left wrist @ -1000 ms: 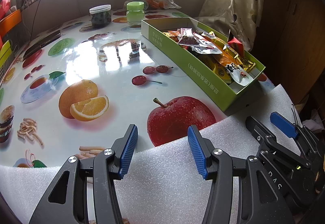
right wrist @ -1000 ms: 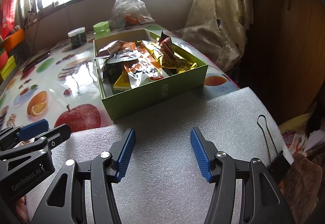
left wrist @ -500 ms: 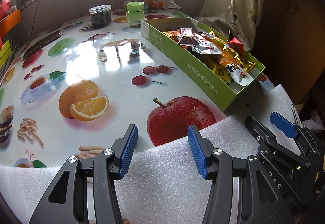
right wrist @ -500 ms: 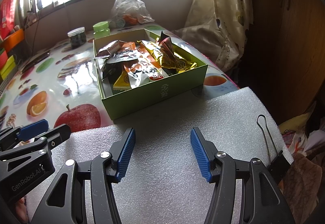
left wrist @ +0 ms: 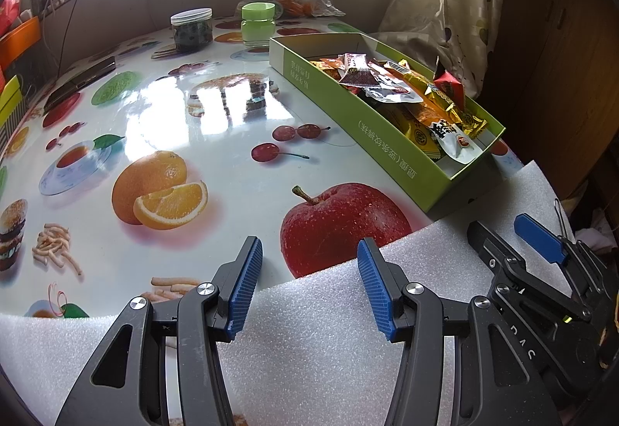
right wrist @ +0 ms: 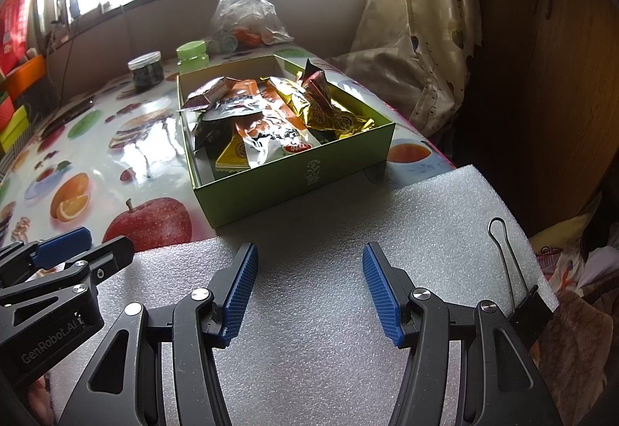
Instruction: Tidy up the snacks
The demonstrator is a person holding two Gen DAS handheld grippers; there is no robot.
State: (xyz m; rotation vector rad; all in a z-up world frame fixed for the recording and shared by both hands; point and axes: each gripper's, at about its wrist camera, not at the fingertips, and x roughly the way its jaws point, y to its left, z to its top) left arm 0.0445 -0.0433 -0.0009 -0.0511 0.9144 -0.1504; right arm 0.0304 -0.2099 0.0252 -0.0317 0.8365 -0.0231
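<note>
Nothing has moved in the past second: wrapped snacks [right wrist: 267,124] lie heaped in the green box [right wrist: 294,178] on the fruit-print table [left wrist: 162,124], while left gripper [left wrist: 305,285] and right gripper [right wrist: 309,288] rest wide open and empty on white foam [right wrist: 348,225], fitting either sorting finished or pending.

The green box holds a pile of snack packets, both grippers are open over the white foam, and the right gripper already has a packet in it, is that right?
Not quite. The right gripper holds nothing: the right wrist view shows only white foam between its open fingers. The rest stands: the green box holds a pile of snack packets, and the left gripper is open too.
</note>
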